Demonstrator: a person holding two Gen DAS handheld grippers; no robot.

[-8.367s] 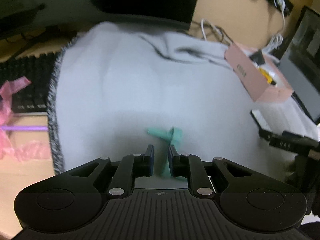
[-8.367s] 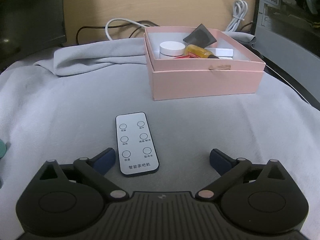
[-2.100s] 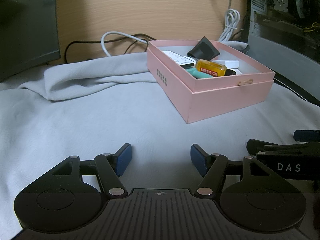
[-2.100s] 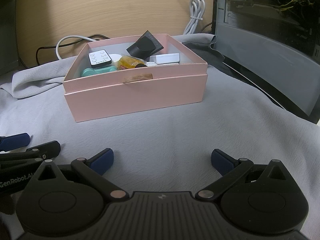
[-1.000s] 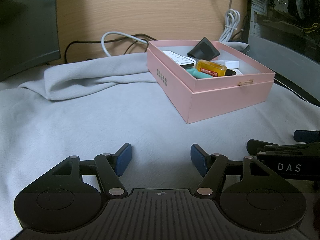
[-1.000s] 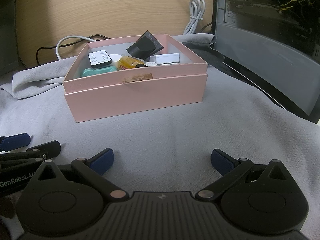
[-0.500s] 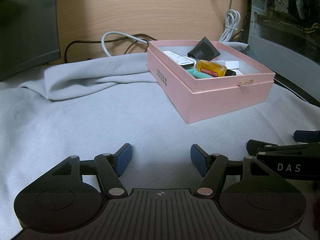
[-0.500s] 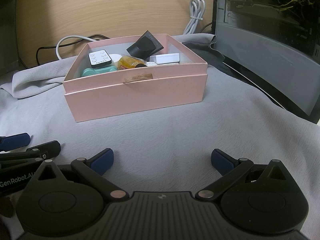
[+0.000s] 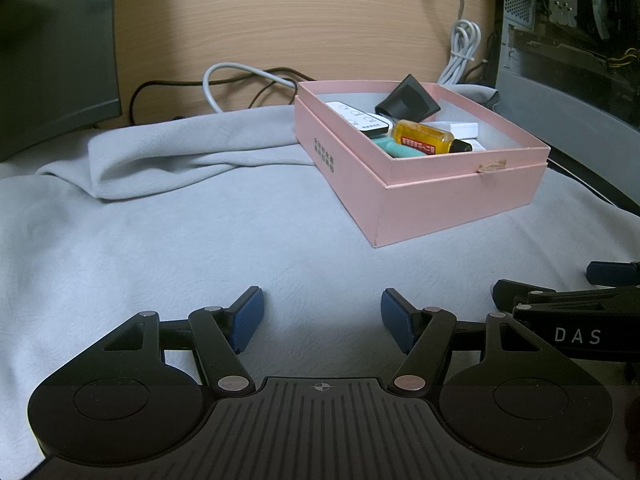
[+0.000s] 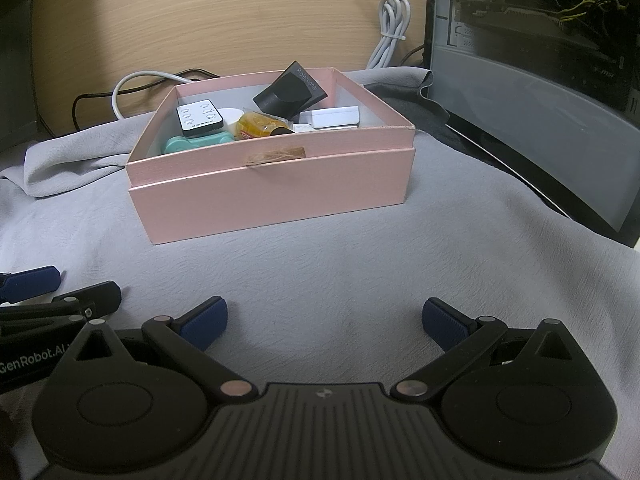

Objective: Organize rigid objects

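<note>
While both grippers sit low over the cloth, the views read as follows.

Left wrist view, left gripper (image 9: 322,314): jaws spread wide, released, nothing between the blue pads (image 9: 248,318); it hangs just above the pale grey wrinkled cloth (image 9: 160,240), and whether it touches the cloth cannot be told.
Left wrist view, right gripper (image 9: 612,274): seen at the right edge, side-on, black arms with a blue tip, close beside the left gripper; its opening cannot be judged from here.
Left wrist view, box: the open pink cardboard box (image 9: 460,196) stands on the cloth ahead and to the right, well apart from the fingers.
Left wrist view, contents: a white flat remote control (image 9: 358,118), a black wedge-shaped plastic piece (image 9: 408,98), a small yellow-amber bottle with a red label (image 9: 426,138), a teal plastic piece (image 9: 396,148) and a white rectangular block (image 9: 460,128) all lie inside the box.

Right wrist view, right gripper (image 10: 324,320): jaws wide apart, released, holding nothing, low over bare cloth (image 10: 340,264).
Right wrist view, left gripper (image 10: 30,280): at the left edge, close alongside.
Right wrist view, box (image 10: 280,192): straight ahead on the cloth, apart from the pads (image 10: 444,322).
Right wrist view, contents: remote control (image 10: 200,118), black wedge (image 10: 290,90), amber bottle (image 10: 262,126), teal piece (image 10: 198,142) and white block (image 10: 334,117) lie crowded together inside.
</note>
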